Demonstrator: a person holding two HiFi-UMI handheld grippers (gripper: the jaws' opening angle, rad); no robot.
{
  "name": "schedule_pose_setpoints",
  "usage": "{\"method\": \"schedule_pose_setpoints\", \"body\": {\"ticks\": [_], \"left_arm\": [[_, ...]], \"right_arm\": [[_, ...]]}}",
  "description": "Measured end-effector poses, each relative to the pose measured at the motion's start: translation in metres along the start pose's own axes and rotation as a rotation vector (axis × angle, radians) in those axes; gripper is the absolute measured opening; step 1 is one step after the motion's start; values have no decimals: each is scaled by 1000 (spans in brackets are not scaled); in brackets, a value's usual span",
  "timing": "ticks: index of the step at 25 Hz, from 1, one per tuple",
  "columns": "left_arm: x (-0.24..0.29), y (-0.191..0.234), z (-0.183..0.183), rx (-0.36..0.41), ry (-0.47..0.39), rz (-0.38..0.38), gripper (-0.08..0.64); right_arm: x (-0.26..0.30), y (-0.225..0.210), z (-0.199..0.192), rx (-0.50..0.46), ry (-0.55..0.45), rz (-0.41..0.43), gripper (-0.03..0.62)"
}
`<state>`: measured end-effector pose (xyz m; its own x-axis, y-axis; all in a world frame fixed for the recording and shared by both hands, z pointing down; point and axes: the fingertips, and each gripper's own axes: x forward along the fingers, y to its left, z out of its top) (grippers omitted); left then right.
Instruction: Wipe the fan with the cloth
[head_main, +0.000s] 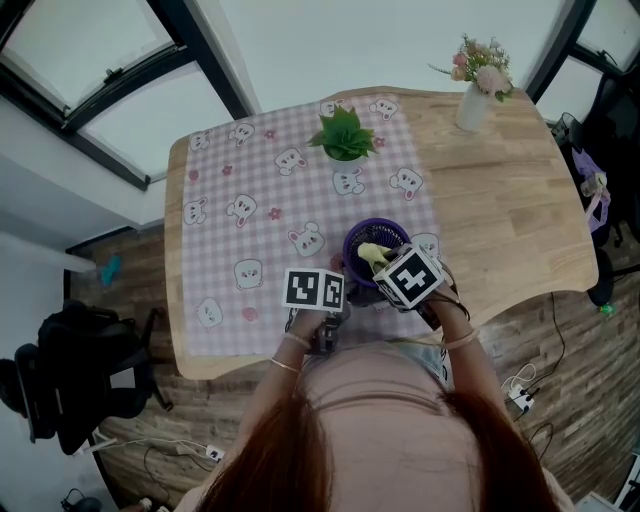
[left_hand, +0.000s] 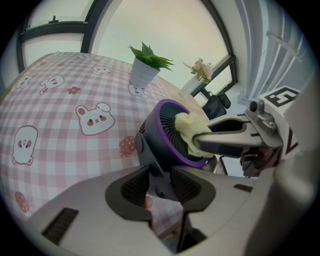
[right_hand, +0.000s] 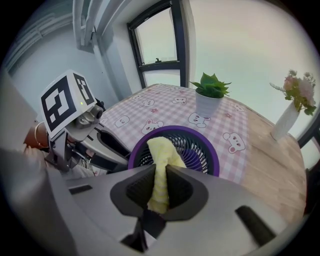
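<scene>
A pale wooden desk (head_main: 510, 200) stands on a plank floor (head_main: 560, 340) beneath slanted, dark-framed windows (head_main: 90, 60). A pink checked tablecloth (head_main: 270, 180) printed with bunnies covers the half of the desk toward 9 o'clock in the head view. The only print to be seen is the black-and-white square patterns on the two marker cubes (head_main: 314, 289). The purple fan (head_main: 356, 240) sits on the tablecloth near the desk's 6 o'clock edge. A potted plant (head_main: 344, 135) stands at its 12 o'clock and a white vase of flowers (head_main: 474, 100) at its 1 o'clock, both well apart from it. The left claw (left_hand: 160, 183) is closed on the fan's dark stand. The right claw (right_hand: 160, 187) is clamped tight on the yellow cloth (right_hand: 162, 155), which lies against the fan's grille. This claw and its cube hide the fan's 4 o'clock side in the head view. A black chair (head_main: 70, 370) stands on the floor at 8 o'clock.
</scene>
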<state>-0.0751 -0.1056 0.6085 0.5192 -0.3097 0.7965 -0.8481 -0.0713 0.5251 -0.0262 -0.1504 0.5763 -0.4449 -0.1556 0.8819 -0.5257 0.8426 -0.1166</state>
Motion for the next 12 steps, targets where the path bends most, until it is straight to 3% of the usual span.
{"method": "schedule_pose_setpoints", "body": {"ticks": [12], "left_arm": [[0, -1, 1, -13, -22, 22, 126]], "right_arm": [[10, 12, -13, -22, 41, 32, 46]]}}
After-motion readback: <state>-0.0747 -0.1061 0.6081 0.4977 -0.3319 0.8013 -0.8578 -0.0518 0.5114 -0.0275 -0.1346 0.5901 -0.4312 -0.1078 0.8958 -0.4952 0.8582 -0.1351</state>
